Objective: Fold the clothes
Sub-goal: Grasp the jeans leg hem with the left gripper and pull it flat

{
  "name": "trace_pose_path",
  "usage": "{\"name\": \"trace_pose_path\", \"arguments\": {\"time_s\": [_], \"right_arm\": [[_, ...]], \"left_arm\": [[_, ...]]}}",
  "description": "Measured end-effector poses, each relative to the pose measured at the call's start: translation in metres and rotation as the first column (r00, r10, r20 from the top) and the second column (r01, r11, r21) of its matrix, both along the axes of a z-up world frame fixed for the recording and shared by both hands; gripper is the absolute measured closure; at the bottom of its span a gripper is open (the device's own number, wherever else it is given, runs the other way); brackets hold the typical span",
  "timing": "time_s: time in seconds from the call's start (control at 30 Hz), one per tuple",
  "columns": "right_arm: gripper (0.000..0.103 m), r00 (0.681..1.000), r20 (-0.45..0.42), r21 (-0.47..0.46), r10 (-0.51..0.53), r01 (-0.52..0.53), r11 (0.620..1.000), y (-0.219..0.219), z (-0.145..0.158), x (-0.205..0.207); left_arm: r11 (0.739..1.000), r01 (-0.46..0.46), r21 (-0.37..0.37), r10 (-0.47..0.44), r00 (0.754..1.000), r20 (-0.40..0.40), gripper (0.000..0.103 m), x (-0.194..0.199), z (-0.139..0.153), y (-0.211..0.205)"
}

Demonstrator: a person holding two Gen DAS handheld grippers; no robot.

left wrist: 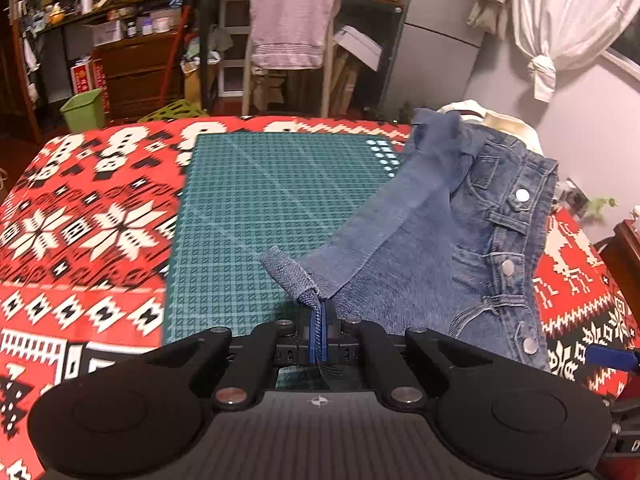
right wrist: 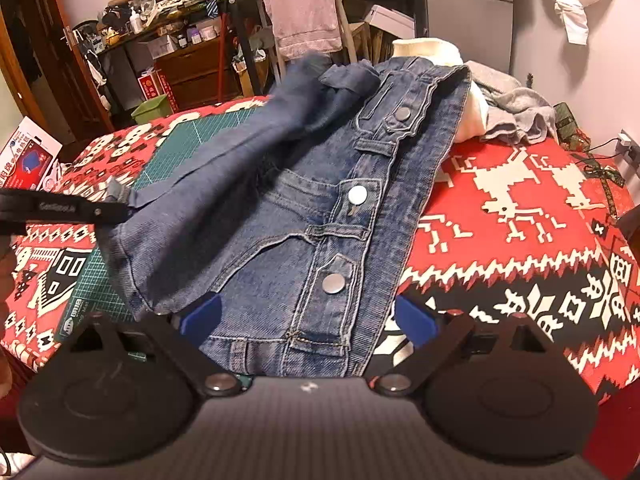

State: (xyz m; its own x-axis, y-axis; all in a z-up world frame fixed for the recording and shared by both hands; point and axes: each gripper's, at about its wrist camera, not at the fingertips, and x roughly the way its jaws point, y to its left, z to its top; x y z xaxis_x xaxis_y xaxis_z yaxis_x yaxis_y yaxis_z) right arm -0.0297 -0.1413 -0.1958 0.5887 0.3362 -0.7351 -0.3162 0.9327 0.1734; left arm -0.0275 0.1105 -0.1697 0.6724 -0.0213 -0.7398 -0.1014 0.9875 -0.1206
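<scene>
A blue denim jacket (left wrist: 432, 248) with metal snap buttons lies across the right side of a green cutting mat (left wrist: 272, 200), partly lifted. My left gripper (left wrist: 319, 320) is shut on a hemmed edge of the jacket and holds that corner just above the mat. In the right wrist view the jacket (right wrist: 320, 208) drapes toward the camera. Its bottom hem lies between the wide-apart blue fingers (right wrist: 202, 312) of my right gripper (right wrist: 308, 316), which is open. At the left of that view the left gripper (right wrist: 96, 210) pinches the fabric.
A red, white and black patterned cloth (right wrist: 520, 200) covers the table. A cream garment (right wrist: 432, 52) and a grey garment (right wrist: 516, 112) are piled at the far right. Beyond the table stand a chair with a pink towel (left wrist: 292, 20), cluttered shelves and a green bin (left wrist: 82, 112).
</scene>
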Motion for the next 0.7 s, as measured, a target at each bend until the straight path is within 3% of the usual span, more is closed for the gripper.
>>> {"name": "trace_pose_path", "arguments": {"time_s": [0.37, 0.7], "right_arm": [[0.013, 1.000, -0.021, -0.005, 0.016, -0.016, 1.000, 0.005, -0.007, 0.002], [0.014, 0.999, -0.028, -0.011, 0.036, -0.036, 0.999, 0.009, -0.009, -0.001]], "left_arm": [[0.997, -0.075, -0.031, 0.074, 0.996, -0.049, 0.100, -0.041, -0.014, 0.030], [0.999, -0.052, -0.011, 0.052, 0.997, -0.063, 0.100, -0.070, -0.016, 0.028]]}}
